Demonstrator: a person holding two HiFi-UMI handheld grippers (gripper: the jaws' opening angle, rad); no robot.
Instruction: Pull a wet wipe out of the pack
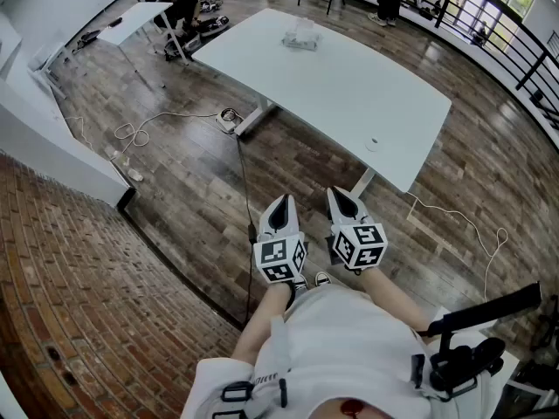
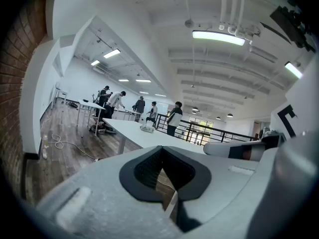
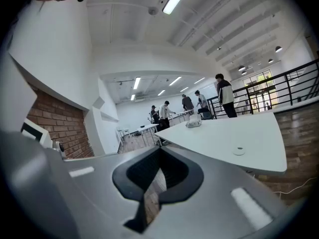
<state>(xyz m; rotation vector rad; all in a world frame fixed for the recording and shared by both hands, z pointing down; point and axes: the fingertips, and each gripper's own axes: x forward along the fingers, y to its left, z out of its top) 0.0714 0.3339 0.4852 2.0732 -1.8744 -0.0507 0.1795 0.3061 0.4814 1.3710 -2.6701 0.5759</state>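
The wet wipe pack (image 1: 301, 35) is a small pale packet lying at the far end of a long white table (image 1: 349, 94). It also shows small and distant as the pack (image 2: 147, 128) in the left gripper view and the pack (image 3: 193, 124) in the right gripper view. I stand on the wooden floor short of the table's near corner. My left gripper (image 1: 281, 202) and right gripper (image 1: 340, 195) are held side by side in front of my body, pointing toward the table. Both have their jaws together with nothing between them, as on the left gripper (image 2: 162, 149) and right gripper (image 3: 159, 151).
A small round disc (image 1: 373, 144) sits near the table's close edge. Cables (image 1: 144, 129) and a power strip (image 1: 229, 119) lie on the floor at left. A second white table (image 1: 135, 20), people and a black railing (image 1: 489, 24) stand beyond. Brick paving (image 1: 70, 278) lies left.
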